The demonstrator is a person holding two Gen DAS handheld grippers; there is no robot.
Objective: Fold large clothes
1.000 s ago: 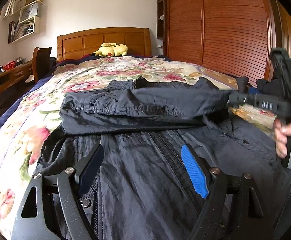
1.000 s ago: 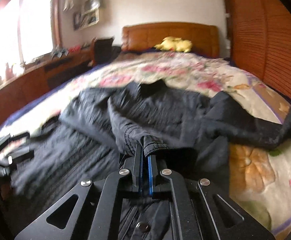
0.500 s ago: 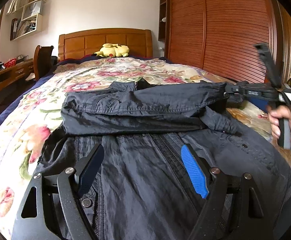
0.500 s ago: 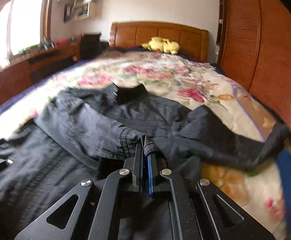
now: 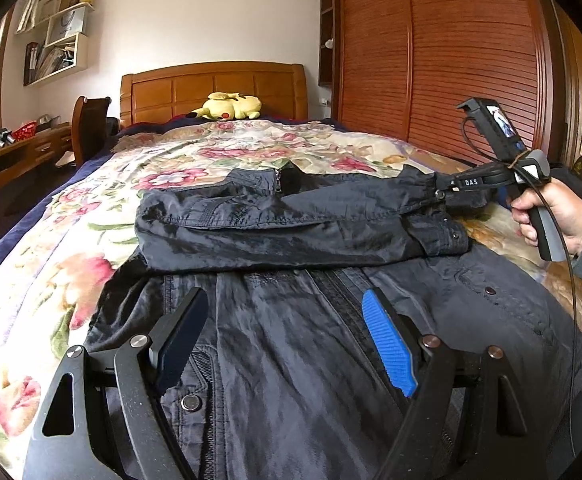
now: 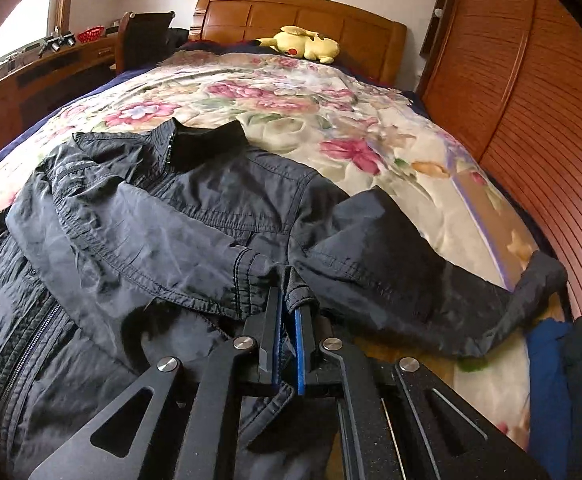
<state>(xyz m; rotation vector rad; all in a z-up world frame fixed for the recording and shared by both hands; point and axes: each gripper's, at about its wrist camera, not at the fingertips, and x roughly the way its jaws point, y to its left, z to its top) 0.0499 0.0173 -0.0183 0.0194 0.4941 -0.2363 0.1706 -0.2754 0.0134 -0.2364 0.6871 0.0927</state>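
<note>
Presently, 1 dark jacket lay face-up on a floral bedspread, collar toward the headboard.

- Right gripper: jaws closed on a sleeve cuff, which ran straight ahead of its tips; that sleeve crossed the chest to the gripper's left. In the left view a hand worked its handle.
- Left gripper: jaws wide apart, nothing between them, poised over the lower front with the zip just ahead.
- Second sleeve: trailing to the right of the right gripper, its end near the bed's edge.
- Other: 1 yellow plush far ahead by the headboard.

Risks, judged: the pinch covered only the cuff's edge, so slick fabric could slip free under a sideways pull. Dragging the sleeve could also shift the unpinned body and skew the fold. The trailing sleeve could slide off the bed.
</note>
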